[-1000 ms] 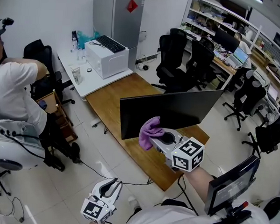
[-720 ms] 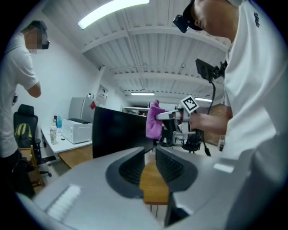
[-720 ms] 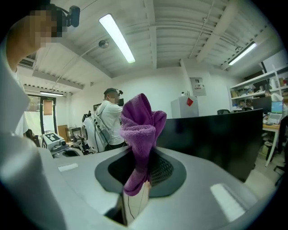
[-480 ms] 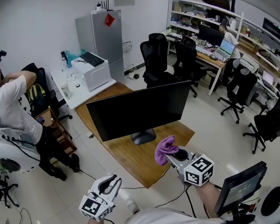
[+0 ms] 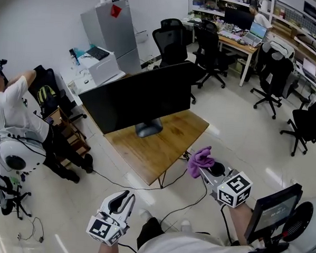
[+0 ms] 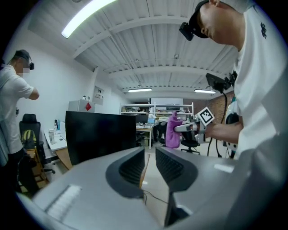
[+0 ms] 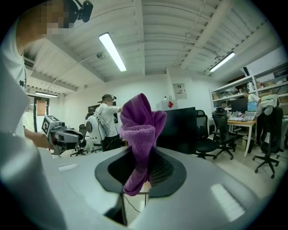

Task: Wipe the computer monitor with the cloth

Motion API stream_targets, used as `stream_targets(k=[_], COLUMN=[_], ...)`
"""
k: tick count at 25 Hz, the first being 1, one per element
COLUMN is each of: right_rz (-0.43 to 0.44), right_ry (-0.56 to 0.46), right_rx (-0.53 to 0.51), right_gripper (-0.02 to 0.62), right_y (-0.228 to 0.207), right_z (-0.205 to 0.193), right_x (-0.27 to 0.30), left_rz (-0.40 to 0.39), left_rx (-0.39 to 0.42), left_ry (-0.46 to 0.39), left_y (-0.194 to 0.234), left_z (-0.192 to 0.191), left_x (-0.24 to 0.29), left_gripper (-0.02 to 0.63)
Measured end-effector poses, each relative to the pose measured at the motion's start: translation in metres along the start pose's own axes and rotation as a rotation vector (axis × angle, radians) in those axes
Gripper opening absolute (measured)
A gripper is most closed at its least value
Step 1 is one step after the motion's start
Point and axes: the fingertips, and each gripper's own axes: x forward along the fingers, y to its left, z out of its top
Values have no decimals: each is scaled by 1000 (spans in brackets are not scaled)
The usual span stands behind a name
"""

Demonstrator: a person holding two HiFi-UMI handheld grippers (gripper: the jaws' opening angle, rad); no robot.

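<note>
The black computer monitor stands on a wooden table, screen dark; it also shows as the monitor in the left gripper view and the monitor in the right gripper view. My right gripper hovers over the floor off the table's front right corner, shut on a purple cloth that bunches up between its jaws. The cloth is well short of the screen. My left gripper hangs low at the front, jaws nearly together with nothing between them.
A person in a white shirt stands at the left beside white machines. A grey fridge and a white side table stand behind the monitor. Office chairs and desks fill the back right. Cables cross the floor.
My right gripper has pulled back with the cloth from in front of the screen, past the table's front edge. The view has backed off, so monitor and table lie farther away. The left gripper stays low.
</note>
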Motion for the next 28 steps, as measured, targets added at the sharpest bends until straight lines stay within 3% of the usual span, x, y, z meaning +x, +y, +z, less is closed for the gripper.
stream_targets(k=[5,11,19,28], right_rz=[2,-5,35,-28], right_ry=[-21,-43,-37,-25], right_rx=[19,-13,-38,-28], right_gripper=[69,69,69,69], right_y=[5,16,31,19], right_z=[11,21,25,33], right_x=[-33,-43,-4,67], left_rz=[-19,-36,3,-82], left_rx=[5,41,34,31], left_ry=[22,-26,-12,-9], left_y=[-27,-34,-9,57], left_z=[7,31,16,14], left_x=[-3,-6,-16,22], left_gripper=[97,97,97,97])
